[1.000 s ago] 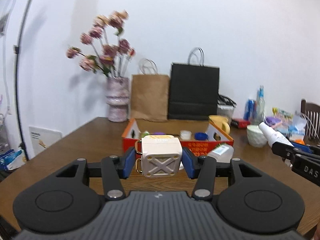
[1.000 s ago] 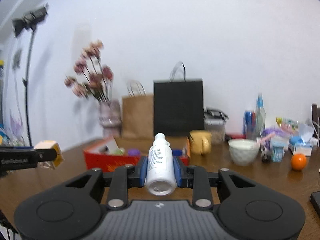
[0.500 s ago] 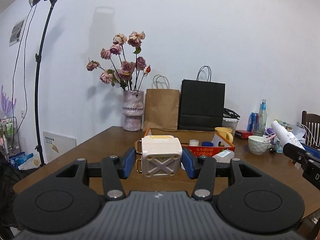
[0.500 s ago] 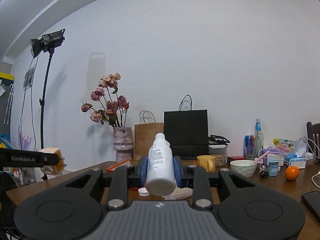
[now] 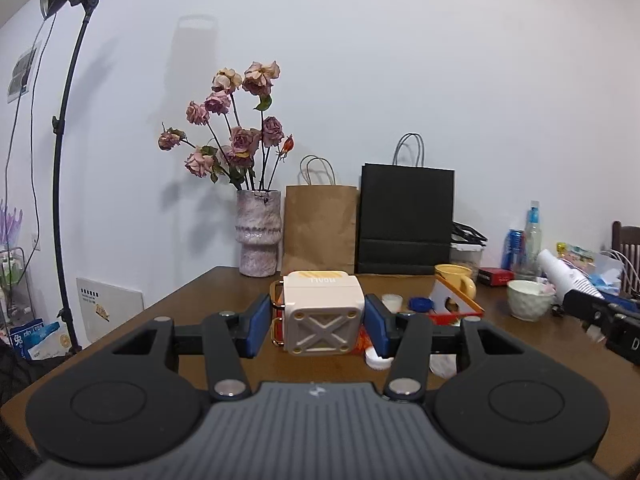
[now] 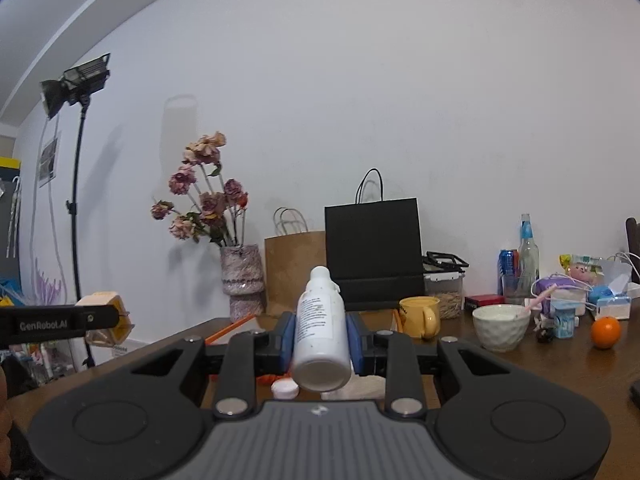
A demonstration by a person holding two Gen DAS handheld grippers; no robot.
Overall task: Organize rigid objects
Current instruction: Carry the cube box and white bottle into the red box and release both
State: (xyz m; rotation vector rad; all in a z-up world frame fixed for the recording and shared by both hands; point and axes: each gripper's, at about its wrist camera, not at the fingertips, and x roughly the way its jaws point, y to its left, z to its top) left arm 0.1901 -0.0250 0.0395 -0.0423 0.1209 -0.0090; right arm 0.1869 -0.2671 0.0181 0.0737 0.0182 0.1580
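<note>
White bottle (image 6: 321,332), cream cube (image 5: 323,312)

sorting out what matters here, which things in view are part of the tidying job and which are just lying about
Part of the job:
- left gripper, shut on the white cube-shaped box
- right gripper, shut on the white bottle
- orange box with small items

Just lying about:
- vase of flowers
- brown paper bag
- black paper bag
- yellow mug
- white bowl
- orange
</note>
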